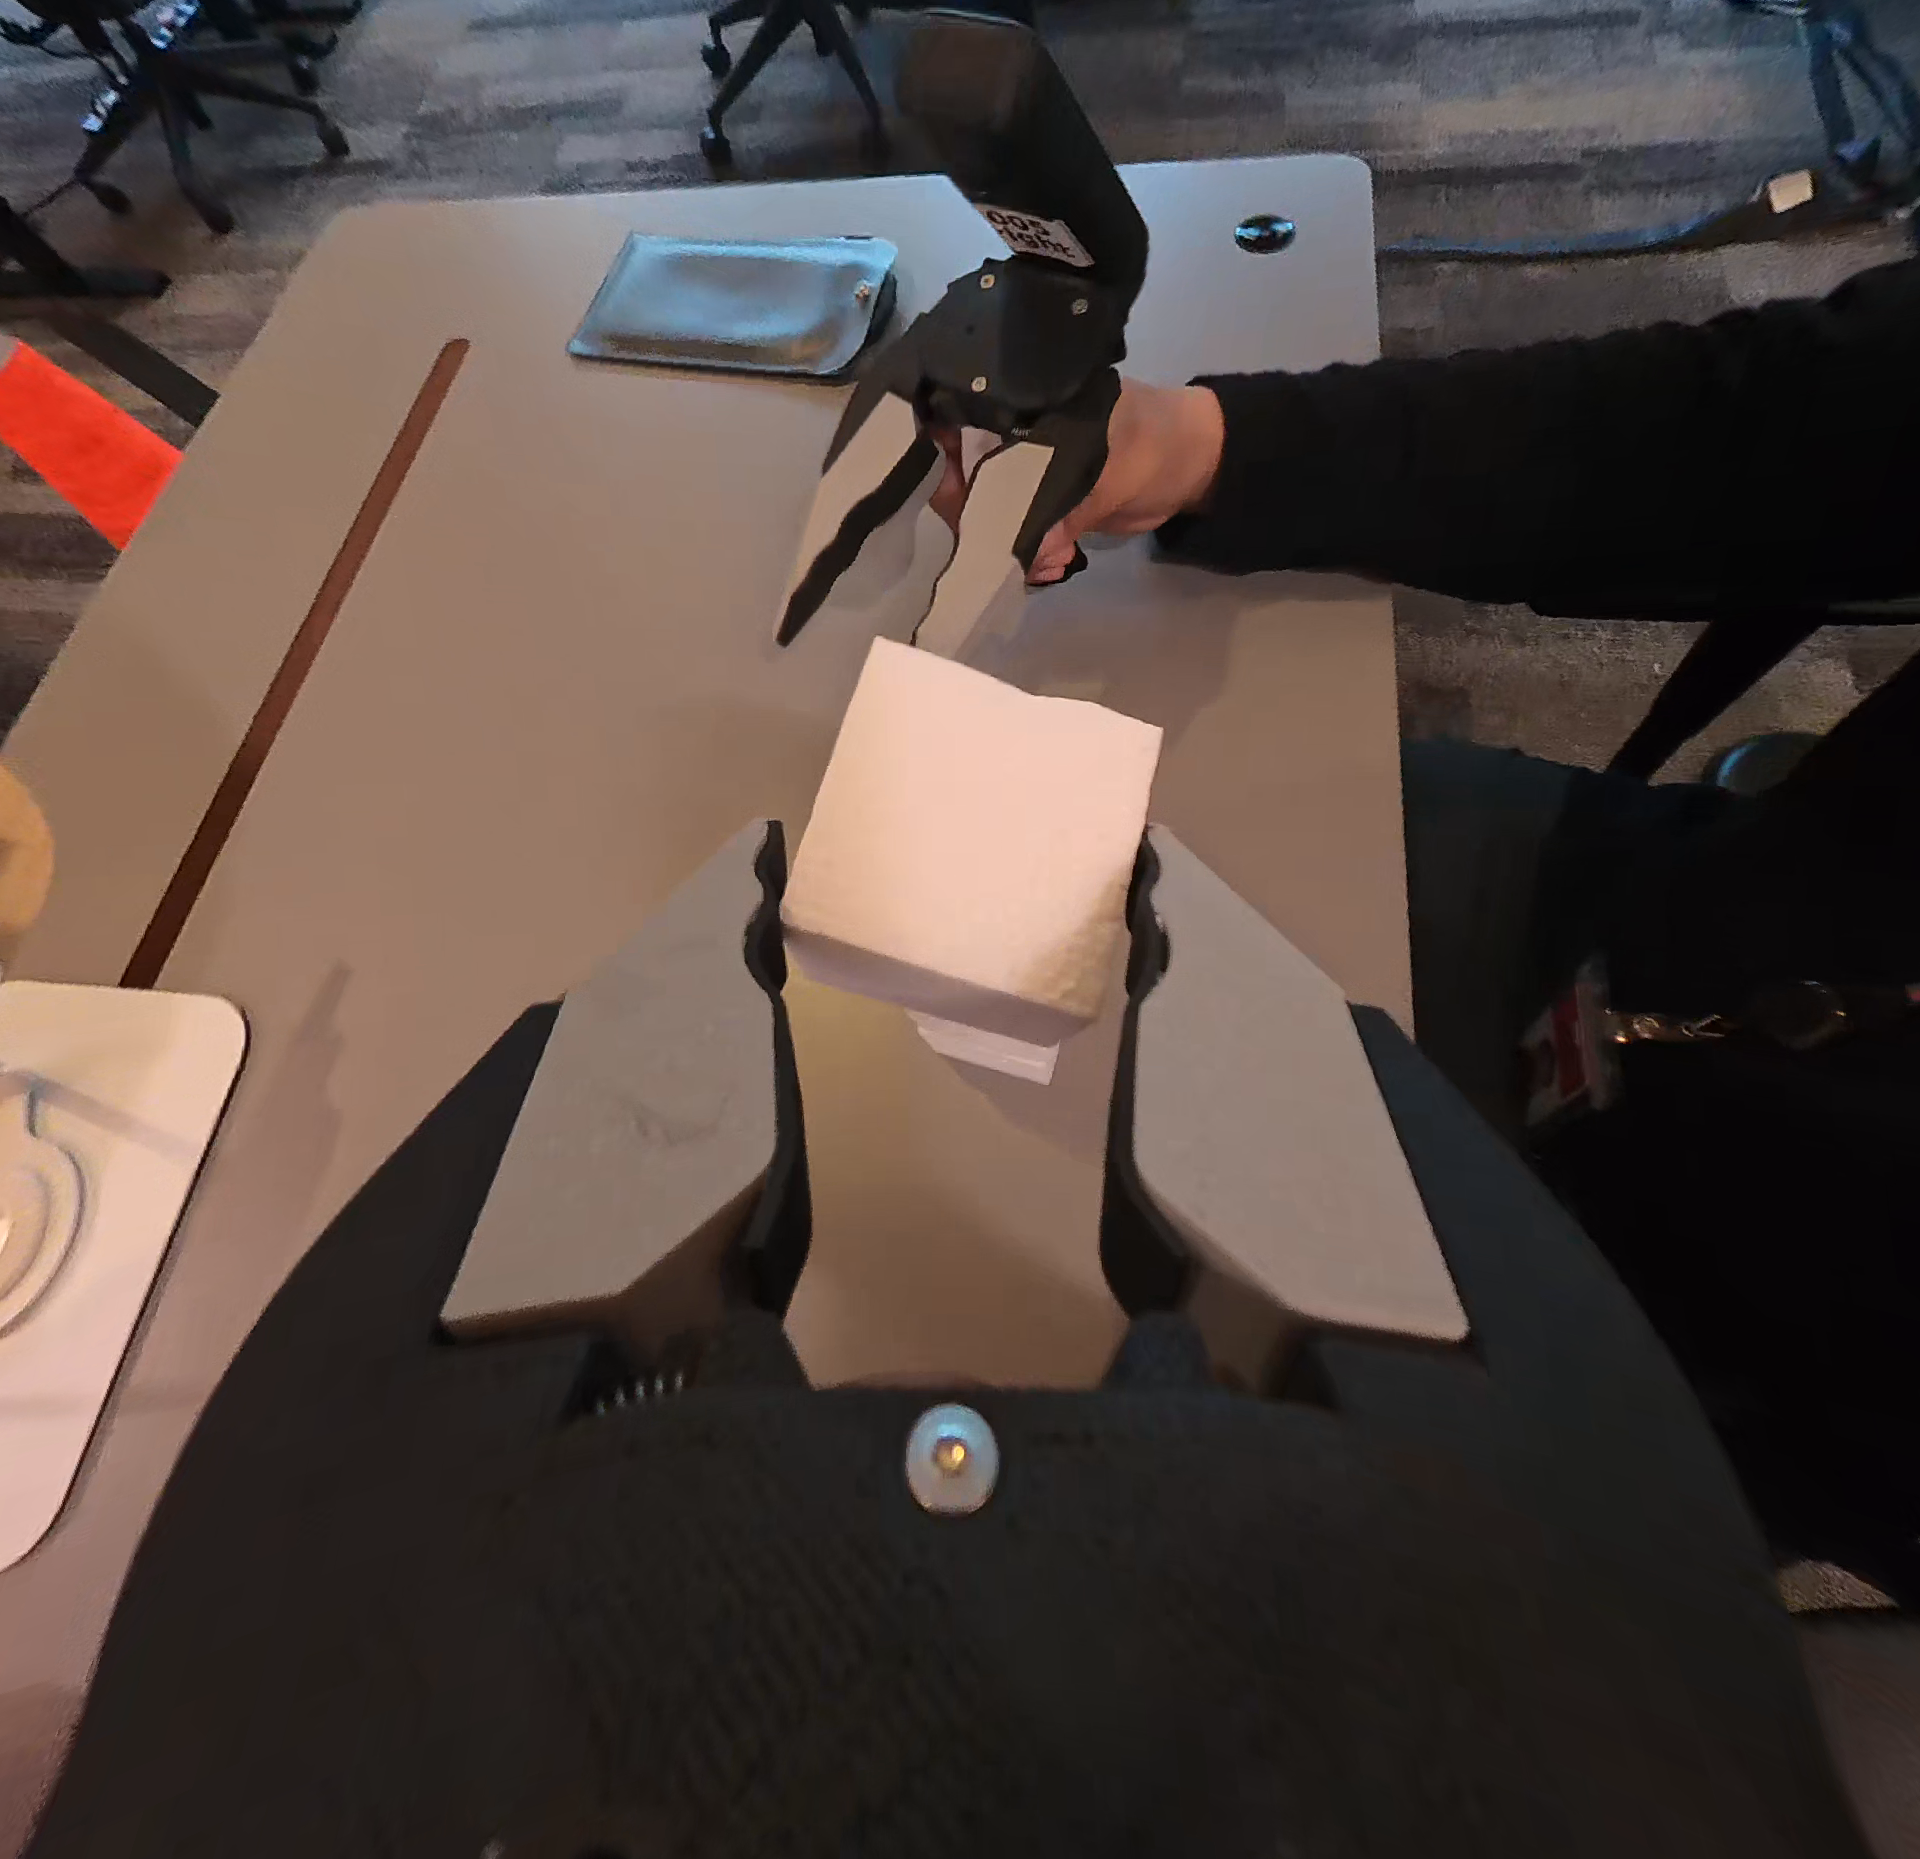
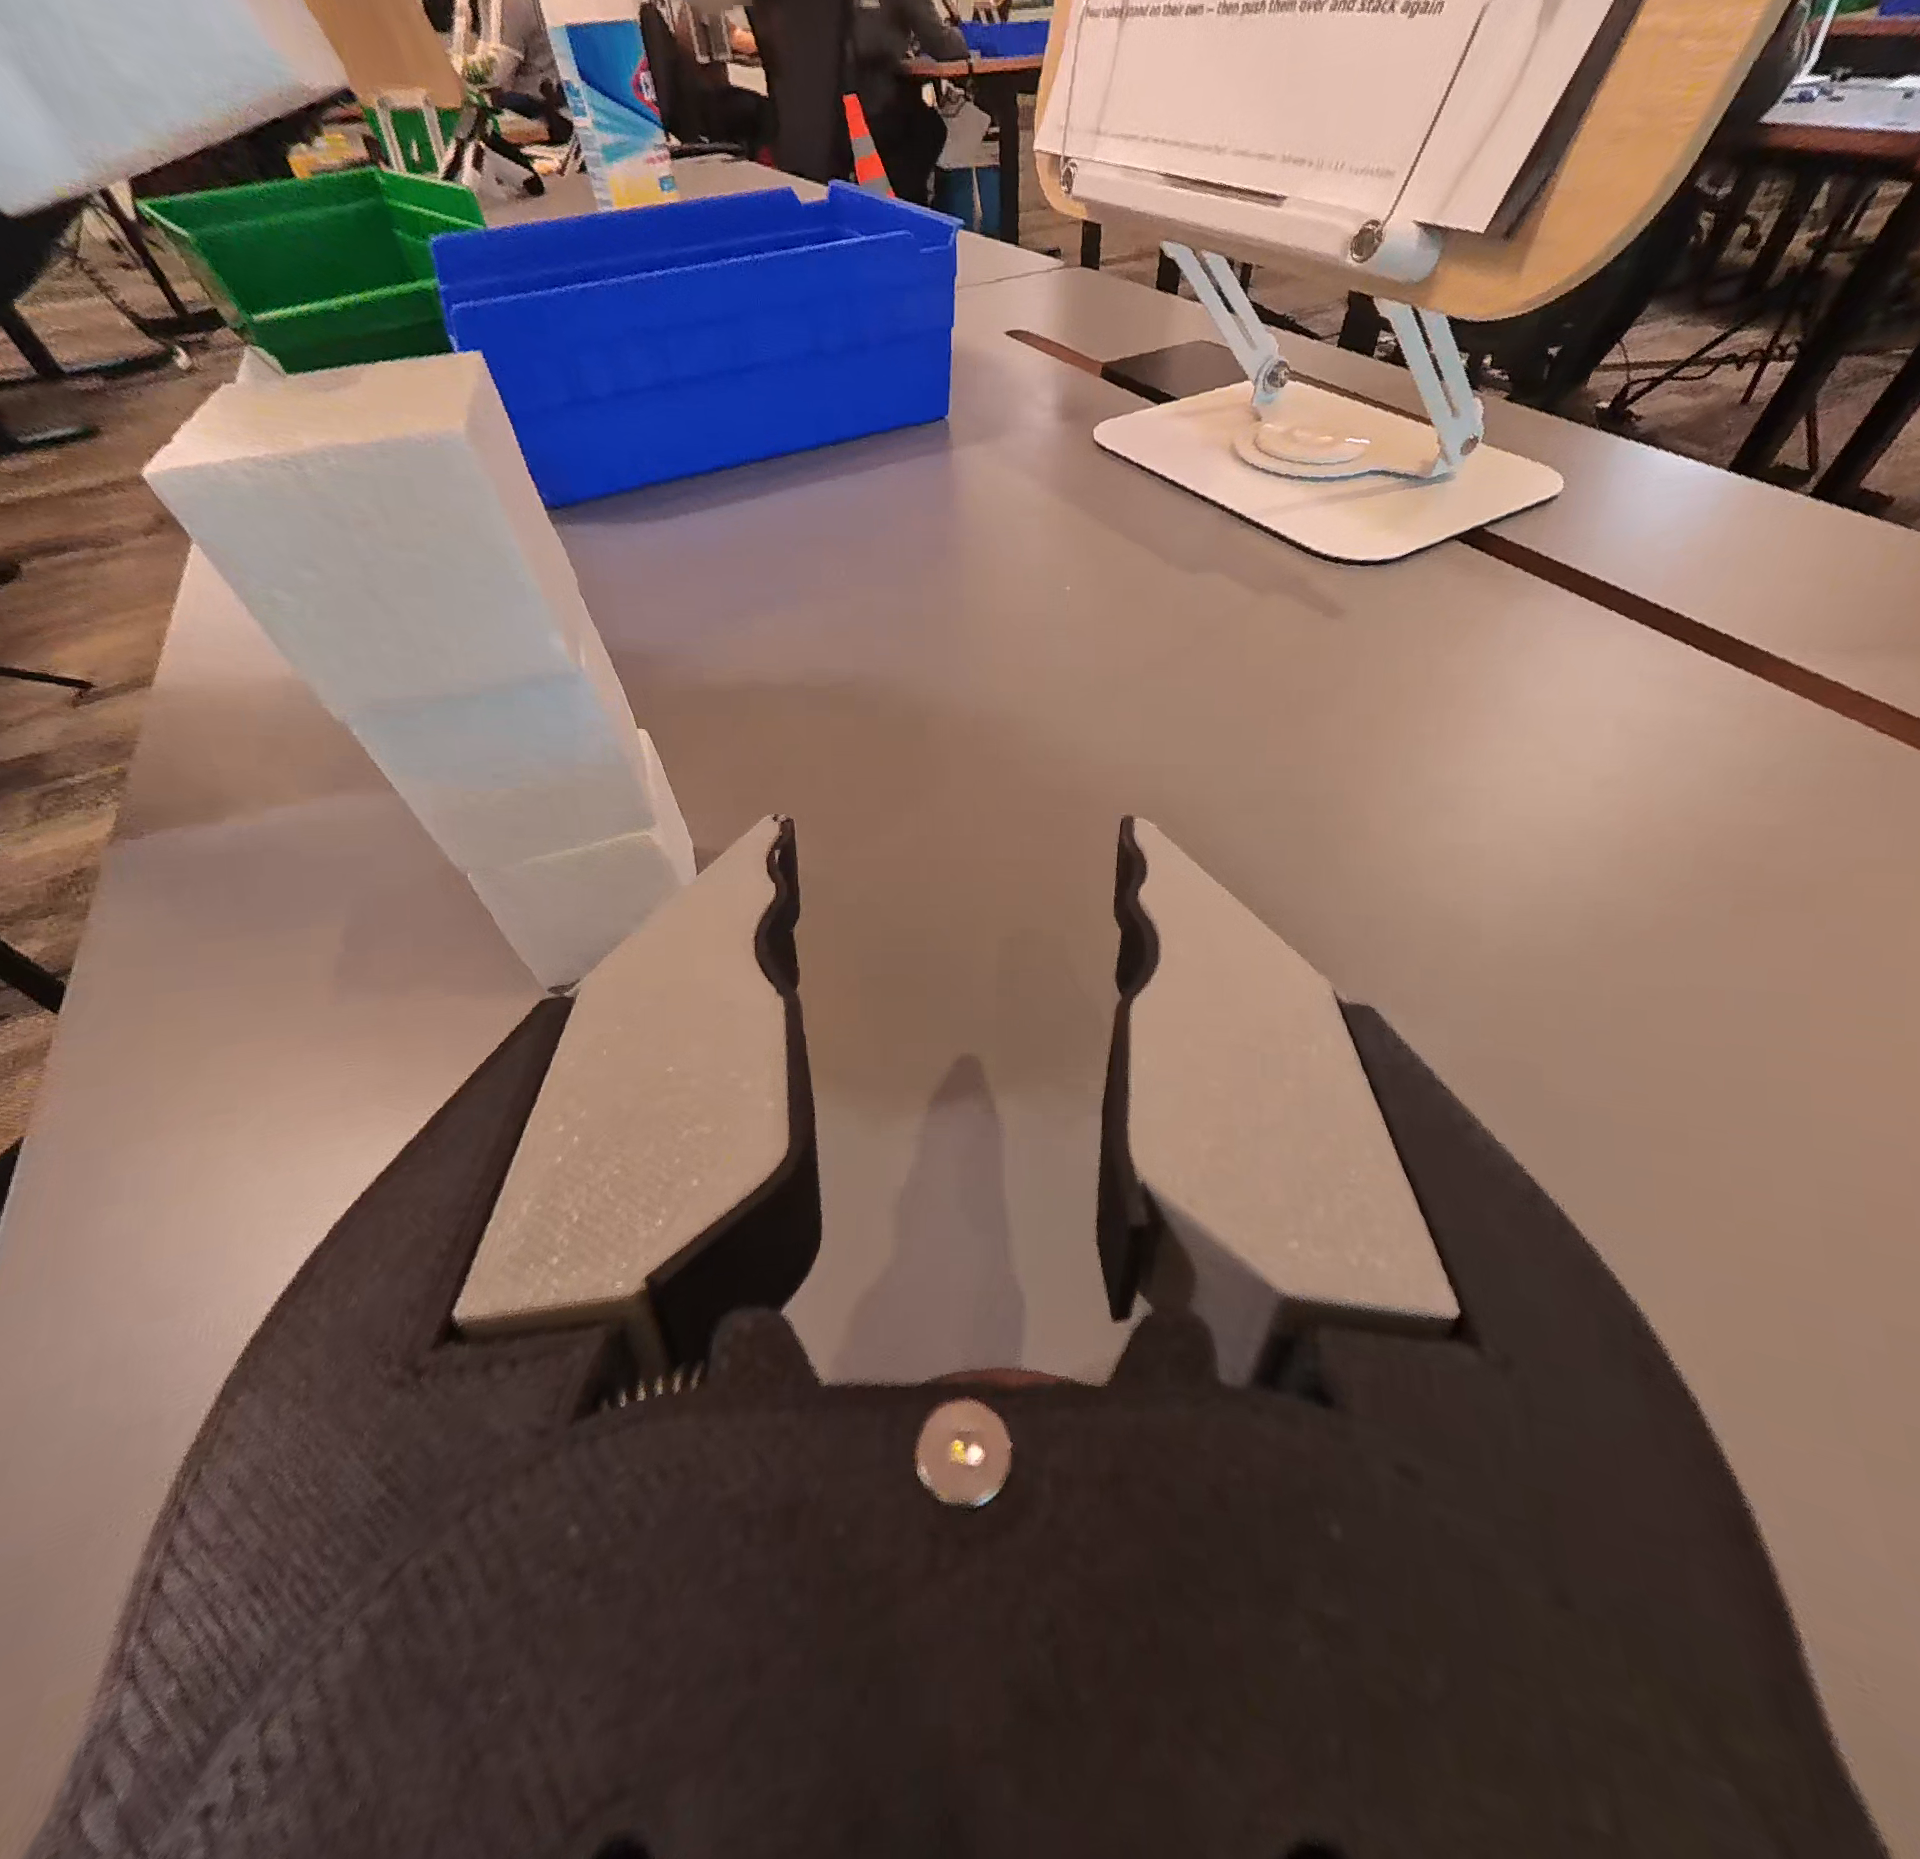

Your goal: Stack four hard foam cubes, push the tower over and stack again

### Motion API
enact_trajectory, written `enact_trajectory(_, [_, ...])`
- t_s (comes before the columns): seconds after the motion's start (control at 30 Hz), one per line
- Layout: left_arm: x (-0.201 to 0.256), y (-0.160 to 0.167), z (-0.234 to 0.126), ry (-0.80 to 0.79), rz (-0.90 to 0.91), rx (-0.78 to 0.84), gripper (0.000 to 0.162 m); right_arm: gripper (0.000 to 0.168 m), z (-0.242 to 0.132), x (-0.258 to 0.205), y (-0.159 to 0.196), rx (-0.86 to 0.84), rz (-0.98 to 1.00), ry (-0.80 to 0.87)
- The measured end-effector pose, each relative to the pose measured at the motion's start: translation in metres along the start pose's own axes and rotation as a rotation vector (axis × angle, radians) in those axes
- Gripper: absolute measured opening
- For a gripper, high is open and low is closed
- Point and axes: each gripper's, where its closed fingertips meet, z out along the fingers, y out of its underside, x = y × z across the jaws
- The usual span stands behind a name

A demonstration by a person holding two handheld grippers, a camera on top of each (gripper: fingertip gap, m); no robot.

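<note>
A tower of white foam cubes [image 2: 416, 604] stands on the grey table [image 2: 1247, 874], four high in the right wrist view. In the left wrist view I look down on its top cube [image 1: 966, 843], with a lower cube's edge [image 1: 987, 1056] peeking out beneath. My left gripper [image 1: 956, 874] is open, its fingertips flanking the top cube's near edge from above. My right gripper [image 2: 956, 843] is open and empty, low over the table just right of the tower's base. It also shows in the left wrist view [image 1: 914, 604], beyond the tower, held by a hand.
A blue bin [image 2: 707, 334] and a green bin [image 2: 312, 271] stand behind the tower. A white document stand [image 2: 1330, 469] is at the back right; its base shows in the left wrist view [image 1: 104, 1238]. A grey pouch [image 1: 738, 303] lies at the far side. A dark sleeve [image 1: 1558, 459] reaches in. My right fingertips sit around 20 cm from my left ones.
</note>
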Motion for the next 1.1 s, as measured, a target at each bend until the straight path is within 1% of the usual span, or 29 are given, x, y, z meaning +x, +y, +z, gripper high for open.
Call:
enact_trajectory(0.1, [0.003, -0.003, 0.015, 0.033, 0.004, -0.031, 0.065, 0.058, -0.001, -0.003, -0.002, 0.006, -0.013, -0.001])
enact_trajectory(0.23, [0.006, 0.0, 0.029, 0.06, 0.005, -0.079, 0.065, 0.058, -0.002, -0.005, -0.005, 0.016, -0.012, -0.013])
enact_trajectory(0.43, [0.008, 0.009, 0.038, 0.067, 0.0, -0.133, 0.065, 0.058, -0.003, -0.009, -0.008, 0.027, -0.015, -0.027])
enact_trajectory(0.57, [0.01, 0.013, 0.041, 0.072, -0.013, -0.138, 0.065, 0.058, -0.003, -0.01, -0.009, 0.03, -0.013, -0.033])
enact_trajectory(0.67, [0.009, 0.013, 0.04, 0.056, -0.021, -0.133, 0.082, 0.059, -0.004, -0.012, -0.009, 0.029, -0.014, -0.04])
enact_trajectory(0.83, [0.004, 0.009, 0.022, 0.006, -0.038, -0.067, 0.092, 0.058, -0.008, -0.015, -0.014, 0.055, -0.03, -0.044])
enact_trajectory(0.9, [0.002, 0.012, 0.01, -0.024, -0.055, -0.023, 0.093, 0.051, -0.013, -0.021, -0.021, 0.091, -0.044, -0.056])
enact_trajectory(0.97, [-0.004, 0.023, -0.004, -0.074, -0.086, 0.014, 0.094, 0.033, -0.02, -0.033, -0.029, 0.141, -0.066, -0.085])
enact_trajectory(1.03, [-0.01, 0.042, -0.018, -0.123, -0.137, 0.048, 0.094, 0.009, -0.028, -0.047, -0.034, 0.177, -0.096, -0.116])
enact_trajectory(1.07, [-0.014, 0.054, -0.024, -0.148, -0.172, 0.062, 0.093, 0.0, -0.032, -0.056, -0.035, 0.182, -0.111, -0.132])
enact_trajectory(1.1, [-0.018, 0.068, -0.028, -0.175, -0.216, 0.069, 0.089, 0.0, -0.034, -0.065, -0.035, 0.178, -0.123, -0.147])
